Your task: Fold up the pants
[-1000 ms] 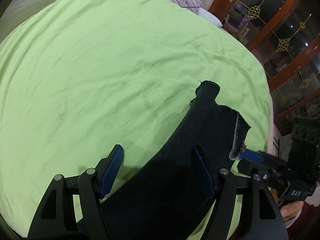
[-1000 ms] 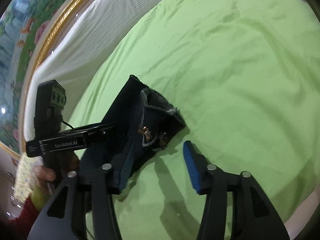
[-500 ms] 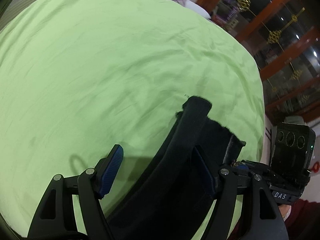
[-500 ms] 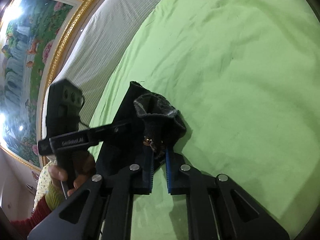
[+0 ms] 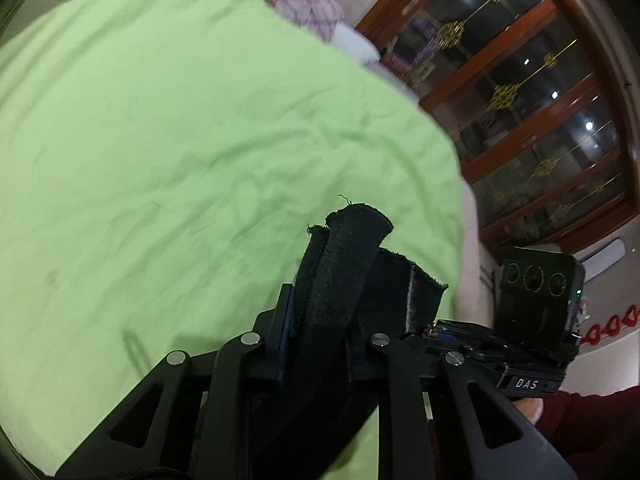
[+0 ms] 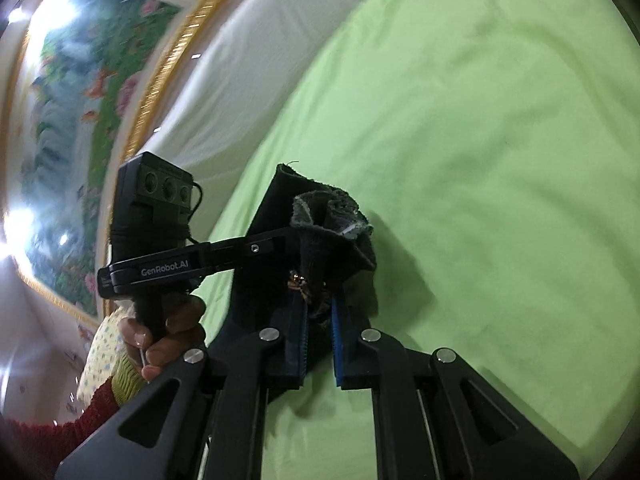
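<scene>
pants (image 5: 344,264): dark fuzzy fabric, bunched | sheet (image 5: 180,128): green, wrinkled

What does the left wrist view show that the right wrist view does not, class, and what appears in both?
Only the left wrist view shows the wooden glass-fronted cabinet and the left gripper closing on a rolled dark edge of the pants. Only the right wrist view shows the gold-framed painting and the right gripper shut on the pants' other corner. Both show the green bedsheet and the dark pants.
</scene>
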`<state>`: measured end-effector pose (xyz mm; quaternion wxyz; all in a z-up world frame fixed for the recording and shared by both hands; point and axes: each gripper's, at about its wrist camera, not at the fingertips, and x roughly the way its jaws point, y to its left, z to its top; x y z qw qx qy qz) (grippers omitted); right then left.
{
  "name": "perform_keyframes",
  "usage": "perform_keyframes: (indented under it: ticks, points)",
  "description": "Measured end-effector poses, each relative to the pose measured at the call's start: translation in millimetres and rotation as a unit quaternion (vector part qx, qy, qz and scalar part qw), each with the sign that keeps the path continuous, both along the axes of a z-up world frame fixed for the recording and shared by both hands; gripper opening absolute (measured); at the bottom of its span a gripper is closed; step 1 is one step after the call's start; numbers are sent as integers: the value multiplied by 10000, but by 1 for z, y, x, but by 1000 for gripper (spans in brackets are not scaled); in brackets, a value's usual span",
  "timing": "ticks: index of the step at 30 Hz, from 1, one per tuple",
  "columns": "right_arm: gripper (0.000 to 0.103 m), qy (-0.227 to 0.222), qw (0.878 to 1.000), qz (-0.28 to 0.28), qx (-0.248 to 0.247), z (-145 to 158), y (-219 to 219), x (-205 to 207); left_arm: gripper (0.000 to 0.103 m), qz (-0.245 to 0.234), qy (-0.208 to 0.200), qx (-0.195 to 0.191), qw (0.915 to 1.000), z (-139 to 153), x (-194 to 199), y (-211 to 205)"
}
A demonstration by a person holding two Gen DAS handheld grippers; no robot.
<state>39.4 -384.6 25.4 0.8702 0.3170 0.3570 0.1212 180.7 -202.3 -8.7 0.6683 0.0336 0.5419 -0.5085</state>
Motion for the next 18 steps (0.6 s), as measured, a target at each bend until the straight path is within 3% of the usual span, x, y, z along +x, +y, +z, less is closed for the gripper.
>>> perform_keyframes:
  ticks: [5,10,18]
  points:
    - [11,-440,9962,744,-113,24,39,-1,15,312,-148,-322,9989,35,-9,45]
    - [11,-619,9841,1659,107,28,91,2,14,766,-210,-742,9941,61,-23,110]
    - [11,-210,9666,2553,-88,-2,163,22,11,1762,-157,-868,9804,41,-39,200]
